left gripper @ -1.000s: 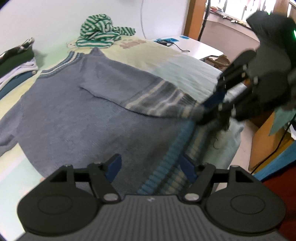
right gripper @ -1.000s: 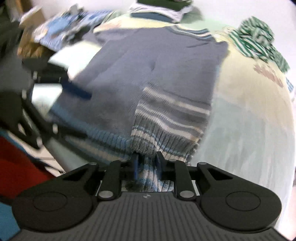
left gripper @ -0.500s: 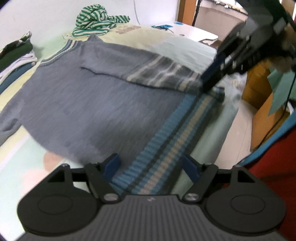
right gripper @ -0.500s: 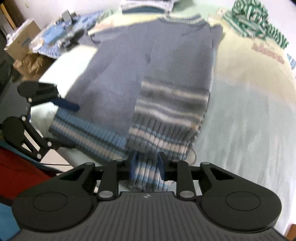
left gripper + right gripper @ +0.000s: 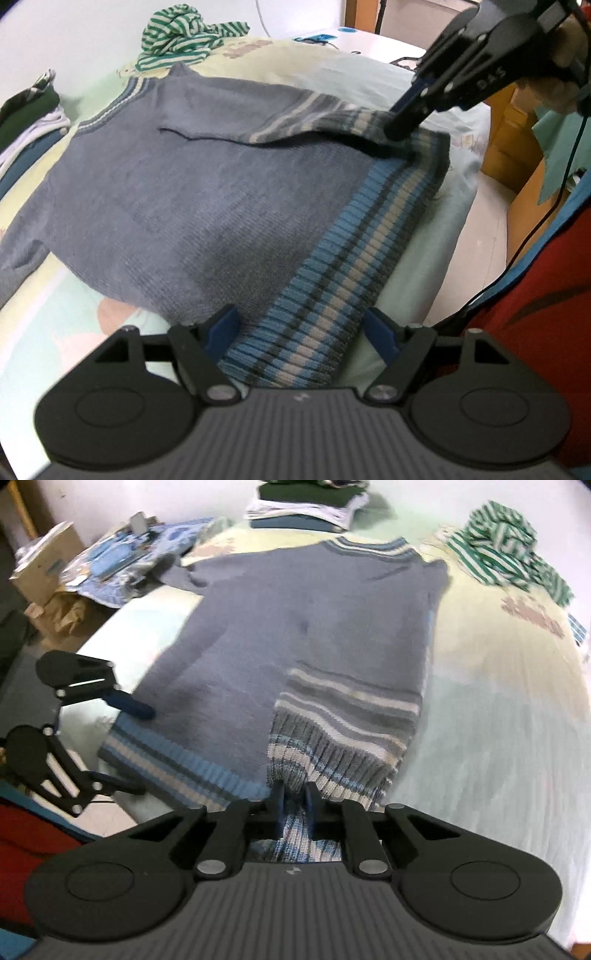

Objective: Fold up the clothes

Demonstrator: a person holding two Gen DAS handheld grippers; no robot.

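A grey-blue knit sweater (image 5: 184,192) lies flat on the bed, neck toward the far wall. Its right sleeve is folded across the body. My right gripper (image 5: 294,794) has the sleeve's striped cuff (image 5: 332,760) between its jaws, which are closing on it, pads pressing the knit. In the left wrist view that gripper (image 5: 402,125) holds the cuff low over the hem's far corner. My left gripper (image 5: 299,325) is open, its blue pads straddling the blue-and-cream ribbed hem (image 5: 332,277) at the near corner without pinching it. From the right wrist view the left gripper (image 5: 136,749) stands open at the hem's left end.
A crumpled green-and-white striped garment (image 5: 184,37) lies at the bed's far side. A stack of folded clothes (image 5: 310,502) sits by the wall. A cardboard box (image 5: 44,565) and blue bedding are left of the bed. A white desk (image 5: 369,40) and the person's red clothing (image 5: 535,314) are to the right.
The right gripper lowered the cuff toward the hem corner and its jaws narrowed on it. The left gripper slid closer over the hem's near corner, still open.
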